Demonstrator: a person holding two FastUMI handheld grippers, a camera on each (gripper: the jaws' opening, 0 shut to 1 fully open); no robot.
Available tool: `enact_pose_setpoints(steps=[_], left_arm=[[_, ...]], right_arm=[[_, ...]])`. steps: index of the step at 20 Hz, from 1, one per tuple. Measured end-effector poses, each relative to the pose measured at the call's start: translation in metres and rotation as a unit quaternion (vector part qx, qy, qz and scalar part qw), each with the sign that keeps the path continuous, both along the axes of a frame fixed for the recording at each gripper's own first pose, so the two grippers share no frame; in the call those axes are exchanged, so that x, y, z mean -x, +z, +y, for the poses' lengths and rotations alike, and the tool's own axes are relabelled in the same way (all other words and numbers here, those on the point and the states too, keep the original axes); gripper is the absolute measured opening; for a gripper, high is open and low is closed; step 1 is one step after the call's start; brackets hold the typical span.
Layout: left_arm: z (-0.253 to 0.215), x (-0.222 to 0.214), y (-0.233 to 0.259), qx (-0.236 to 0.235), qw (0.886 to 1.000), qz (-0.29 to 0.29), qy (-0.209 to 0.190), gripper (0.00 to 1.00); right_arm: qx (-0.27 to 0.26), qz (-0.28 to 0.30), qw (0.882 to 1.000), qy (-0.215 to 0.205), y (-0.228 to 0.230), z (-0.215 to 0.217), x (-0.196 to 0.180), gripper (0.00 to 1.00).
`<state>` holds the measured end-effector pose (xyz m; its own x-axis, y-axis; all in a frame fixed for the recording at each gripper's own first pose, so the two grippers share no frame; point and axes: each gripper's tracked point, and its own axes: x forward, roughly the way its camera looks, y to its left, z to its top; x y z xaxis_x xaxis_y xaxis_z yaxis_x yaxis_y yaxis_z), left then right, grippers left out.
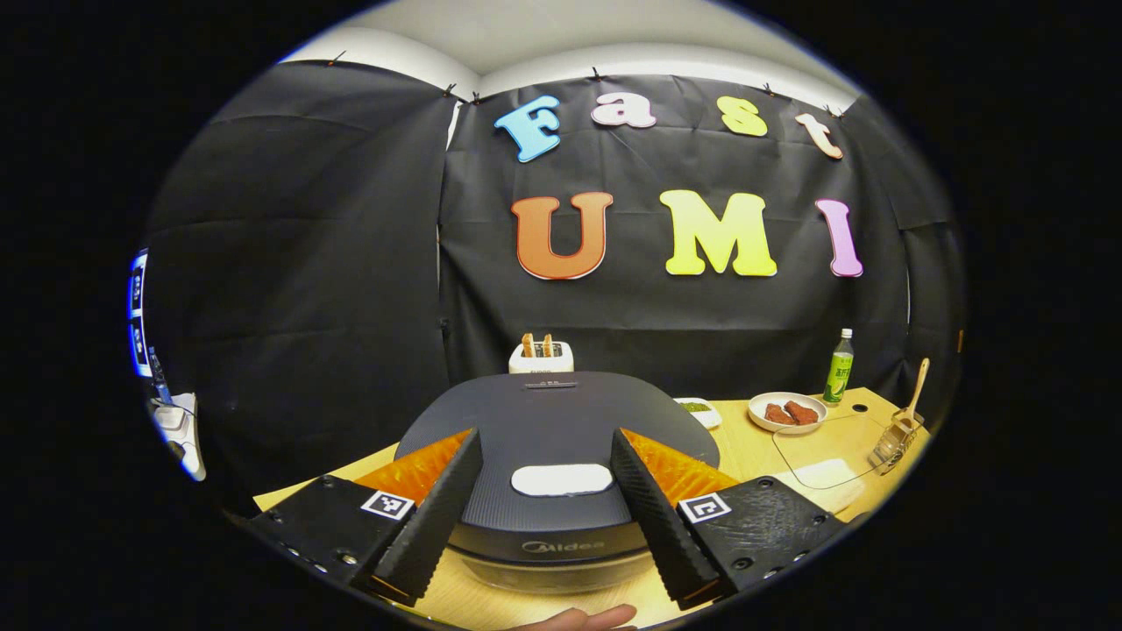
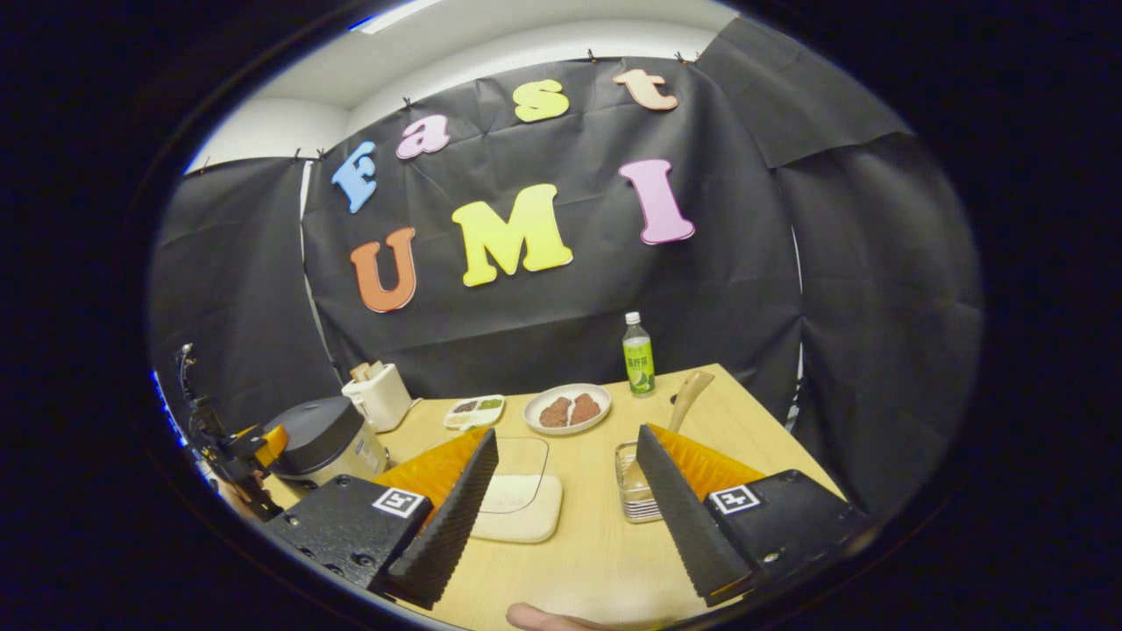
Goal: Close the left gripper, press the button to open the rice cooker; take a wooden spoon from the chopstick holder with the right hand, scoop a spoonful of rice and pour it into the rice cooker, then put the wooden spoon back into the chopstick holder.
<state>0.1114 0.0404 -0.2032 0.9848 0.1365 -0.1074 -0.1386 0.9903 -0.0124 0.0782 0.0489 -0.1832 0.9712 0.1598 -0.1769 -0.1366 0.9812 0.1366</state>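
The dark rice cooker (image 1: 561, 412) stands just ahead of me with its lid down. Its white button (image 1: 561, 479) lies between the fingers of my left gripper (image 1: 545, 434), which is open and hovers over the lid. In the right gripper view the cooker (image 2: 320, 443) is at the far left. The wooden spoon (image 2: 688, 394) stands in the clear chopstick holder (image 2: 635, 486), just ahead of the right finger of my open right gripper (image 2: 568, 434). A clear container of white rice (image 2: 517, 504) lies on the table by its left finger. Spoon (image 1: 913, 393) and holder (image 1: 892, 445) sit far right.
A white toaster (image 1: 541, 355) with bread stands behind the cooker. On the wooden table (image 2: 578, 543) are a plate of brown food (image 2: 567, 408), a green bottle (image 2: 638, 355) and a small divided dish (image 2: 474, 410). A fingertip (image 1: 578, 619) shows at the bottom edge.
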Motion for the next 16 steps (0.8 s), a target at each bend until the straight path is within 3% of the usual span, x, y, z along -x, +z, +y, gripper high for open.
enact_pose_setpoints(steps=[1, 2, 3, 6, 12, 16], left_arm=[[-0.003, 0.006, 0.004, 0.006, 1.0, 0.005, -0.002, 0.94], [-0.007, 0.012, 0.007, 0.013, 1.0, 0.009, -0.007, 1.0], [-0.012, 0.019, 0.013, 0.022, 1.0, 0.008, -0.012, 0.93], [-0.026, 0.038, 0.032, 0.042, 0.999, 0.004, -0.033, 0.93], [-0.049, 0.072, 0.081, 0.005, 0.998, -0.009, -0.065, 0.94], [-0.073, 0.09, 0.107, 0.013, 0.995, -0.016, -0.097, 0.94]], right_arm=[[0.006, -0.003, 1.0, -0.005, 0.003, -0.002, 0.001, 1.0], [0.011, -0.007, 1.0, -0.009, 0.008, -0.002, 0.004, 1.0], [0.014, -0.012, 1.0, -0.011, 0.012, -0.002, 0.007, 1.0], [0.021, -0.027, 0.999, -0.022, 0.027, -0.005, 0.015, 0.99], [0.038, -0.054, 0.997, -0.046, 0.058, -0.01, 0.04, 1.0], [0.045, -0.075, 0.995, -0.045, 0.081, -0.005, 0.061, 1.0]])
